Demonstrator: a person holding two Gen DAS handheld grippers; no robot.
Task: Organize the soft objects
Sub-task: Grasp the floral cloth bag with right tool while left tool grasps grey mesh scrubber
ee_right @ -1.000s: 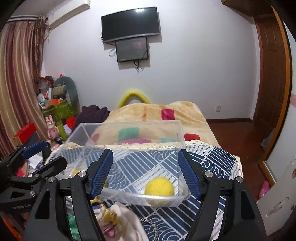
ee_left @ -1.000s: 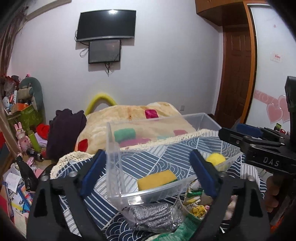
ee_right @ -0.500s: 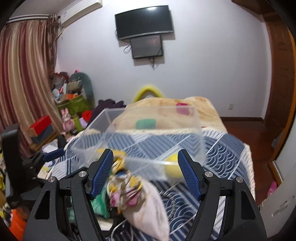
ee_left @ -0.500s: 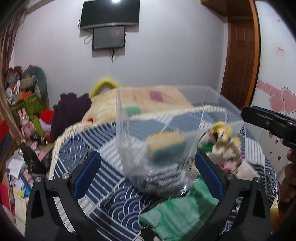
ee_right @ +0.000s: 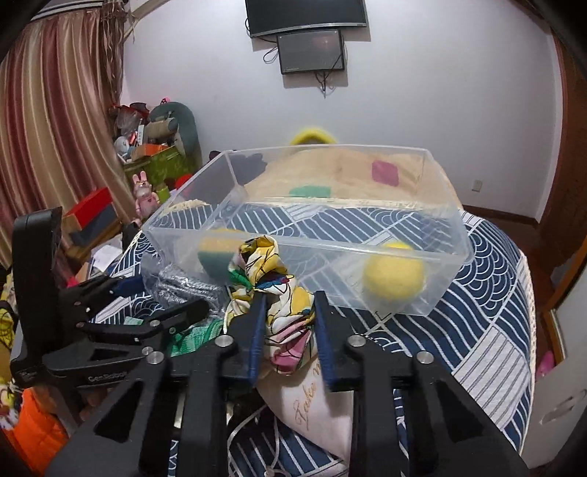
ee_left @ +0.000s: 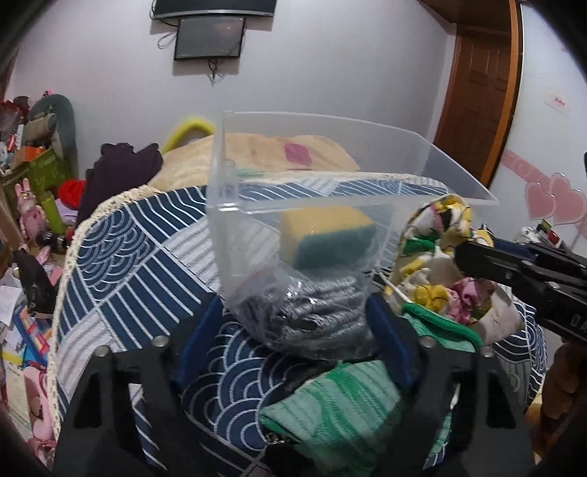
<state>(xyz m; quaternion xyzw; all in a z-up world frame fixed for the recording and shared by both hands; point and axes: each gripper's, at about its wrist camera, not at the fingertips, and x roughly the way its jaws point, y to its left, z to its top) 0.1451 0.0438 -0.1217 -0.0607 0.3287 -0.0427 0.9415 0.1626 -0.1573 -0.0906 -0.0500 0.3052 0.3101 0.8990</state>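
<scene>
Now we lift the floral pouch (ee_right: pixel 284 312), clamped in our right gripper (ee_right: pixel 288 332), over the bin's (ee_right: pixel 367 249) near wall (left gripper (ee_left: pixel 293 323) straddling the bagged scourer (ee_left: pixel 315 312), not clamped).

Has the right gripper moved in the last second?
Yes. The right gripper has dipped and closed in: the wall TV sits higher in its view, and its fingers now pinch the floral cloth.

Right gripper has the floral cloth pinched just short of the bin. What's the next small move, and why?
Probably lift the right gripper and carry the floral cloth up over the clear bin's near wall. The cloth is clamped but sits outside, in front of that wall, while the sponge and yellow ball already lie inside.
</scene>
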